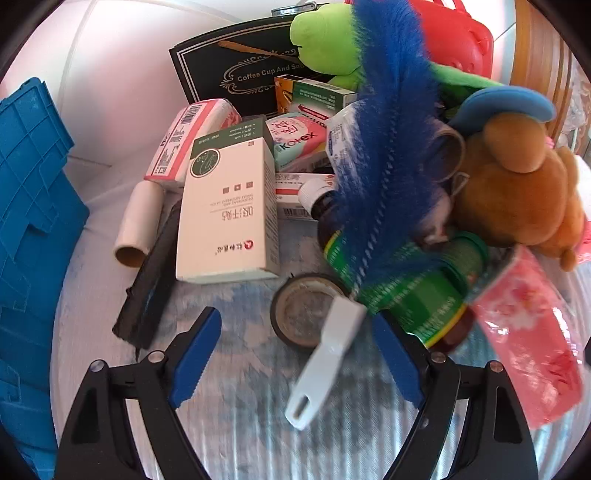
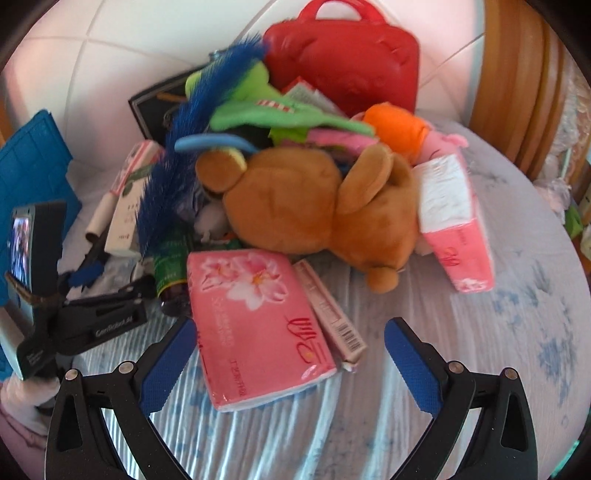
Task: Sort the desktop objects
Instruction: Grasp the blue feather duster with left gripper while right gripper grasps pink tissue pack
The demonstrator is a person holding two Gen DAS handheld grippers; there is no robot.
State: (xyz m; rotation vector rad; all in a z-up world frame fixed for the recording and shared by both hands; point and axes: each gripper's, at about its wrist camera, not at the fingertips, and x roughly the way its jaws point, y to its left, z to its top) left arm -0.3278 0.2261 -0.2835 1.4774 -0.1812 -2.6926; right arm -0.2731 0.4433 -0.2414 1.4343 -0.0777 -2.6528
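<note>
Right wrist: pink tissue pack [image 2: 258,328] lies between tool [image 2: 291,362] pads.

wall: white tiles [image 2: 110,33] | furniture: wooden frame [image 2: 517,92] at right | surface: pale blue-patterned cloth [image 2: 480,350] | light: bright

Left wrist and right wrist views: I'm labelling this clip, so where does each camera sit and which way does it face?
Left wrist: on the left tongs, angled down at the white box, tape roll and white handle; both open blue pads show.
Right wrist: on the right tongs, angled down at the pink tissue pack; its pads and the left tongs show.
Shared: brown bear, blue feather.
</note>
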